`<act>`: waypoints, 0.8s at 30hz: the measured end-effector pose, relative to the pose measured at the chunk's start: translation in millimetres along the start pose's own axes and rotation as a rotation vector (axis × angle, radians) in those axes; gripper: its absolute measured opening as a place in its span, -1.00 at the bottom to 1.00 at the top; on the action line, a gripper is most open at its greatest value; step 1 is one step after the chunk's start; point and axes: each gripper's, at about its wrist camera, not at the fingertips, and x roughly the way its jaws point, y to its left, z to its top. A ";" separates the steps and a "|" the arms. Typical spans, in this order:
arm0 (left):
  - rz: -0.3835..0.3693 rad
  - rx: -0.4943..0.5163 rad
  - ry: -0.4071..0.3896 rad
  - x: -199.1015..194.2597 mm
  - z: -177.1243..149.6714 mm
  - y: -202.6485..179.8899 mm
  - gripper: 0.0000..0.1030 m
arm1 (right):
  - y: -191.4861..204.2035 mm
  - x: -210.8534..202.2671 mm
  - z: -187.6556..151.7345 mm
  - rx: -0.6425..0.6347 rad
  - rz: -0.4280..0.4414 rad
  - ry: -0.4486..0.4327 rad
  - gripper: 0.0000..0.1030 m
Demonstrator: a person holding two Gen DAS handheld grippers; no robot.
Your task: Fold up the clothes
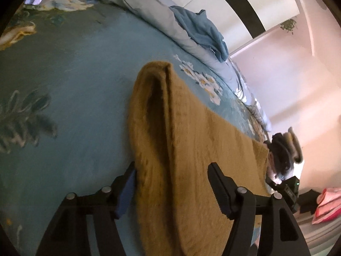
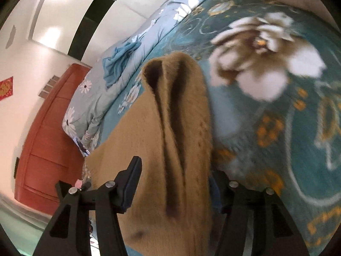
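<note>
You are looking at a fuzzy mustard-brown knitted sweater (image 1: 191, 149), matt and rough-napped, lying on a plush teal floral blanket (image 1: 74, 96). Along the blanket's far edge a smooth pale-blue cotton quilt (image 2: 96, 93) is showing. The matt black plastic gripper fingers (image 2: 127, 183) are carrying shiny metal pins.

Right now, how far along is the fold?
Done: the fuzzy mustard-brown knit sweater lies on the teal floral blanket with its side edges turned in. In hand: nothing gripped; left gripper and right gripper stand open, straddling it. Left: the final fold; blue garment untouched.
</note>
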 end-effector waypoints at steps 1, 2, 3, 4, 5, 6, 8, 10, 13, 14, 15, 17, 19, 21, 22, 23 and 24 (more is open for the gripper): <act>0.002 0.001 -0.002 0.7 2.1 -0.8 0.32 | 1.0 4.4 4.6 -0.001 -0.001 0.005 0.18; 0.003 0.002 -0.005 1.4 4.1 -1.6 0.31 | 2.1 7.7 7.6 -0.003 -0.007 0.008 0.14; 0.008 0.006 -0.007 1.4 5.1 -2.4 0.31 | 4.0 11.0 10.4 -0.008 -0.018 0.009 0.11; 0.030 0.007 -0.010 2.2 5.5 -3.4 0.22 | 4.6 13.4 12.9 -0.011 -0.033 0.014 -0.03; 0.051 0.009 -0.012 3.1 5.9 -4.4 0.01 | 5.0 15.7 15.4 -0.013 -0.050 0.020 -0.29; 0.069 0.010 -0.016 4.1 6.4 -5.6 -0.11 | 5.4 18.0 17.8 -0.016 -0.067 0.025 -0.39; 0.080 0.009 -0.018 5.3 8.3 -8.1 -0.45 | 6.0 18.9 22.5 -0.022 -0.067 0.030 -0.57; 0.084 0.024 -0.025 4.5 12.4 -13.9 -0.51 | 8.9 18.0 27.8 -0.039 -0.066 0.029 -0.65; 0.049 0.074 -0.053 -0.7 25.6 -31.0 -0.55 | 23.9 11.7 43.0 -0.091 -0.051 0.018 -0.70; 0.026 0.092 -0.072 -3.4 33.6 -40.1 -0.55 | 29.7 9.6 49.6 -0.106 -0.045 0.012 -0.71; 0.018 0.110 -0.091 -5.8 39.6 -48.0 -0.56 | 38.0 5.9 59.4 -0.130 -0.038 -0.001 -0.71; 0.010 0.132 -0.112 -6.6 48.1 -57.6 -0.56 | 52.3 -0.2 76.3 -0.161 -0.032 -0.030 -0.72; 0.008 0.143 -0.116 -3.7 53.2 -61.6 -0.56 | 58.3 -4.2 87.3 -0.176 -0.028 -0.058 -0.72; 0.027 0.143 -0.104 4.2 54.8 -59.3 -0.56 | 59.5 -7.1 97.8 -0.185 -0.027 -0.089 -0.72; 0.057 0.121 -0.073 15.7 52.5 -49.2 -0.56 | 53.4 -6.1 99.2 -0.171 -0.030 -0.087 -0.72; 0.077 0.100 -0.058 22.5 50.8 -40.5 -0.56 | 43.6 -0.8 98.5 -0.149 -0.046 -0.072 -0.72; 0.097 0.079 -0.042 29.2 49.1 -31.8 -0.56 | 33.3 5.3 97.5 -0.126 -0.065 -0.056 -0.72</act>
